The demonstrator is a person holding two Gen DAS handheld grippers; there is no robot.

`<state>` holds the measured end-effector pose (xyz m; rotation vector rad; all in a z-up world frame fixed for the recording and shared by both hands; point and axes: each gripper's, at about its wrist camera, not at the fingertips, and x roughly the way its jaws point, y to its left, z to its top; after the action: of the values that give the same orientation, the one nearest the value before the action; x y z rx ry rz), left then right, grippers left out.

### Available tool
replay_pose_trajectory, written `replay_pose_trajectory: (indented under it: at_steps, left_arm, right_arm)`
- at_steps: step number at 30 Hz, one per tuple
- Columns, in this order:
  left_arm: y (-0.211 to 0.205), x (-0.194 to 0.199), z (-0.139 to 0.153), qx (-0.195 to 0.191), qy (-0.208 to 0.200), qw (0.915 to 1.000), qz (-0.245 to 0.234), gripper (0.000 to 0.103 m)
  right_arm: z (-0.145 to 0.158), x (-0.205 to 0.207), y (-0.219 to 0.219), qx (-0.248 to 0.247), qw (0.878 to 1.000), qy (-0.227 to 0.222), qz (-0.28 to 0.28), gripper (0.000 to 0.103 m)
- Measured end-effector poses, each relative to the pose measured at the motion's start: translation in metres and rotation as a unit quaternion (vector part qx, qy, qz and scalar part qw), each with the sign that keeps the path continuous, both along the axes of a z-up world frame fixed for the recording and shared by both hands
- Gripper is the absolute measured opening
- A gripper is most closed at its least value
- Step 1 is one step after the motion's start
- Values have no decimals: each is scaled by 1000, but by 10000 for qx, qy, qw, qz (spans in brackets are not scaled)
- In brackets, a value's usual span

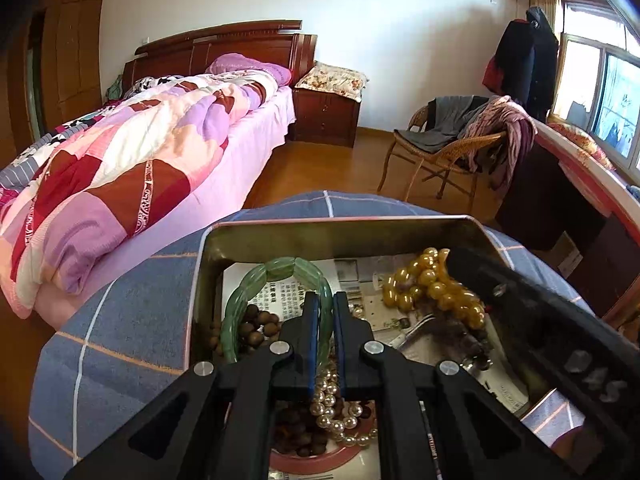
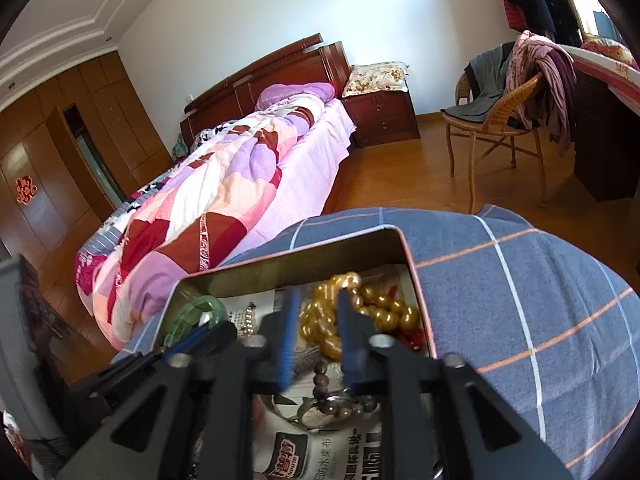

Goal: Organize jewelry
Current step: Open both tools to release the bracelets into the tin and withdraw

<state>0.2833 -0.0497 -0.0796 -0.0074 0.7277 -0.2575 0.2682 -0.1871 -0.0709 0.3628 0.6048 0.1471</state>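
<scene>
Left hand-held gripper (image 1: 327, 304): jaws pinched on the green bangle (image 1: 256, 286).
Right hand-held gripper (image 2: 318, 304): jaws parted, astride the amber beads (image 2: 320, 326), not pressing.
Tin (image 1: 320, 236): on the checked blue cushion (image 1: 120, 320), holding both.

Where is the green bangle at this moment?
In the left wrist view, the green bangle lies in the metal tin's far-left corner, arching over brown beads, beside the left gripper.

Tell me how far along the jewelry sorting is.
Barely started. Nothing looks sorted: green bracelet, pearls and amber beads lie mixed in the tin. The left gripper is shut on the bracelet; the right gripper is open over the amber beads.
</scene>
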Motion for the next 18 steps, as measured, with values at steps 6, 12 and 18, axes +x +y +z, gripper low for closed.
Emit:
replay_pose_trajectory:
  at_steps: [6, 12, 18]
  left_arm:
    - [-3, 0, 2, -1, 38, 10000, -56, 19]
    - [2, -13, 16, -258, -354, 9990, -42, 80]
    - [10, -26, 15, -288, -275, 9991, 122, 80]
  right_arm:
    - [11, -12, -9, -7, 9989, -282, -372, 56]
    - [18, -27, -19, 12, 9971, -394, -654, 68]
    - [18, -49, -26, 13, 9953, -306, -918, 70]
